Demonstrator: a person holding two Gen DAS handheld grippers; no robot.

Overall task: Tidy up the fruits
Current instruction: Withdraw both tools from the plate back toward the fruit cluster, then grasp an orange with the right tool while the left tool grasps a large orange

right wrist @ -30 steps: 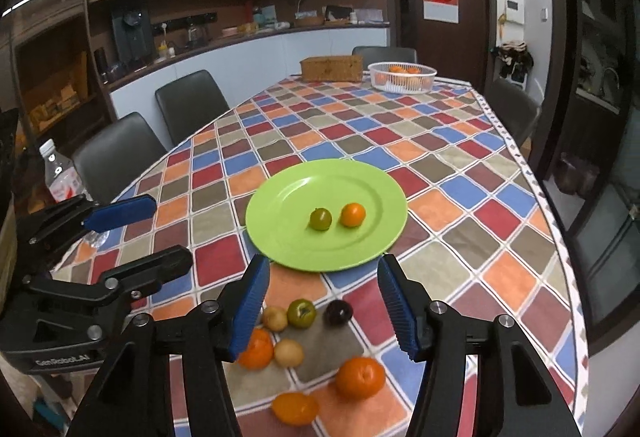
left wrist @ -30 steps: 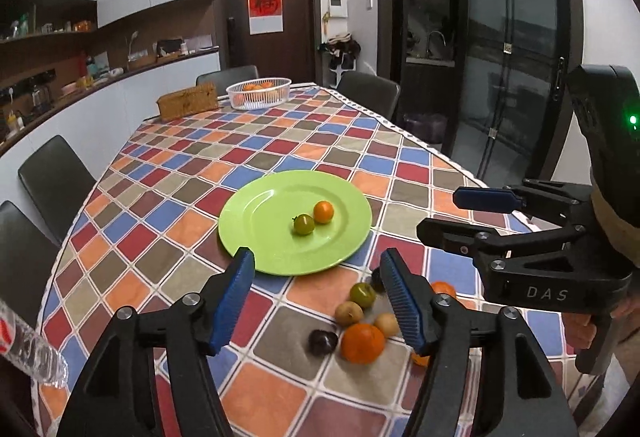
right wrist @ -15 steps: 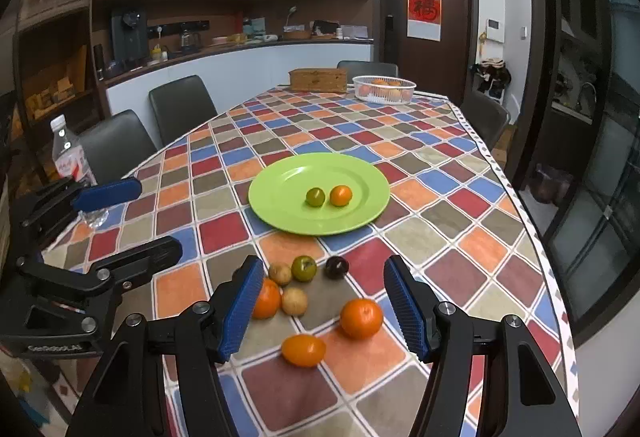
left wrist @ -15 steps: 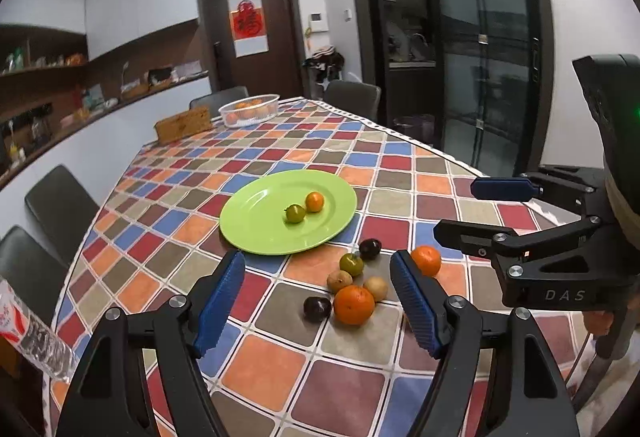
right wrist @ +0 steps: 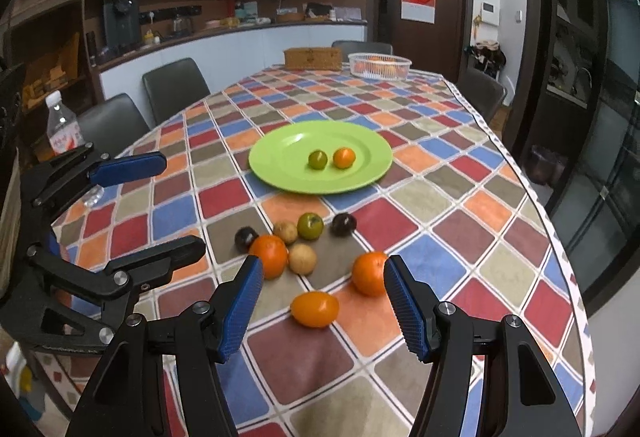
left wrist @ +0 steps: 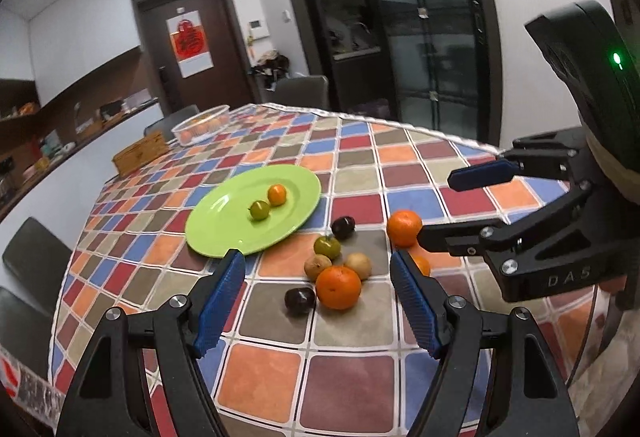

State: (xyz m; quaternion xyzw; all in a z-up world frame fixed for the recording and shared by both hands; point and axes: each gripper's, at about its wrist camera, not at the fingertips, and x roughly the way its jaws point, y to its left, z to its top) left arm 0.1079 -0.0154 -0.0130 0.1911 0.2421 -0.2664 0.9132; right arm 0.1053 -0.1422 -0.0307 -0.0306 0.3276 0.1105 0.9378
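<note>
Checkered cloth covers the long table (right wrist: 460,173), where my glossy green plate (right wrist: 280,165) sits mid-table holding two small round fruits, with the loose fruit cluster (right wrist: 300,237) toward the near edge. My right hand-held gripper (right wrist: 322,301) hangs open and empty, its ribbed blue pads bracketing the smooth oval orange fruit (right wrist: 315,309) straight ahead, long axis crosswise. My left hand-held gripper (left wrist: 316,301), also open and empty, faces the dimpled round orange (left wrist: 338,287).
</note>
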